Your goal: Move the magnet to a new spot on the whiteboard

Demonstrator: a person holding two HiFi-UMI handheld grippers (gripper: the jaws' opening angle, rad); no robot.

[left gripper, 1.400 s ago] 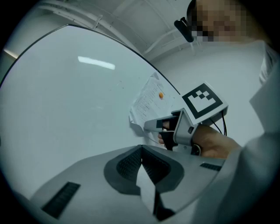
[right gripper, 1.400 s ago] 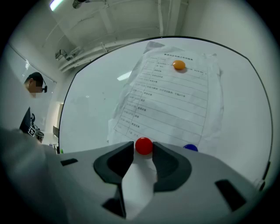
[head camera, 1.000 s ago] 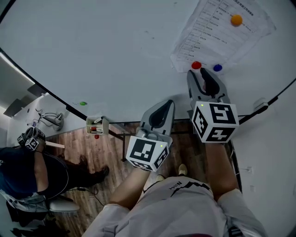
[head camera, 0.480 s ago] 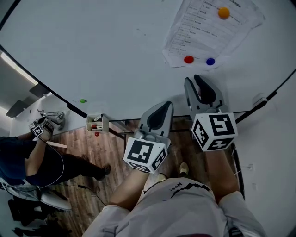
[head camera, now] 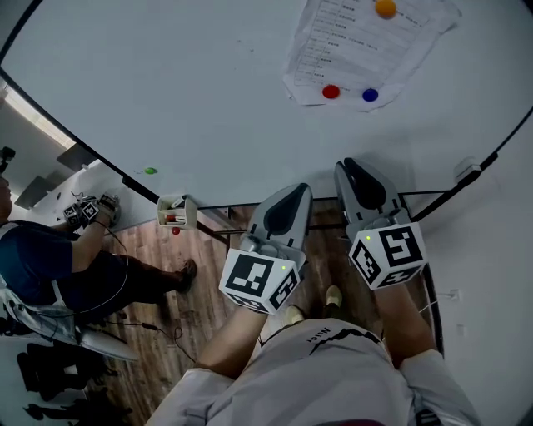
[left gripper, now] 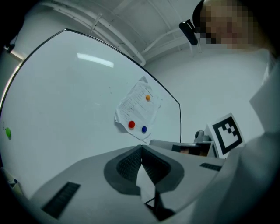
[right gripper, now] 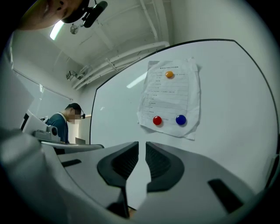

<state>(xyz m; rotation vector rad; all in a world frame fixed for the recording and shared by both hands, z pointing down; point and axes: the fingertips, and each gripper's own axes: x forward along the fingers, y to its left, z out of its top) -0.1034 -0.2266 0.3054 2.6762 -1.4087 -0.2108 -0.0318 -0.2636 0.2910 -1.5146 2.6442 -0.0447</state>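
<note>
The whiteboard [head camera: 208,83] carries a paper [head camera: 350,42] pinned by three magnets: an orange magnet [head camera: 385,8] near its top, and a red magnet [head camera: 331,91] and a blue magnet [head camera: 370,95] side by side near its bottom edge. A green magnet [head camera: 150,171] sits alone on the board, well apart from the paper, near the lower left rim.

The right gripper [head camera: 346,165] points at the board below the paper, clear of the red and blue magnets. Its jaws have just been closing; in the right gripper view the right gripper [right gripper: 142,144] shows a narrow slit between the pads, with nothing in it. Red [right gripper: 157,120] and blue [right gripper: 180,119] lie above the jaws in that view.

The left gripper [head camera: 301,190] is held just beside the right one, lower in the head view. Its own view shows the left gripper [left gripper: 141,148] with tips together and nothing in them.

A small tray [head camera: 175,212] hangs at the board's lower edge. Another person [head camera: 50,266] is at the far left, over a wooden floor [head camera: 191,291].
</note>
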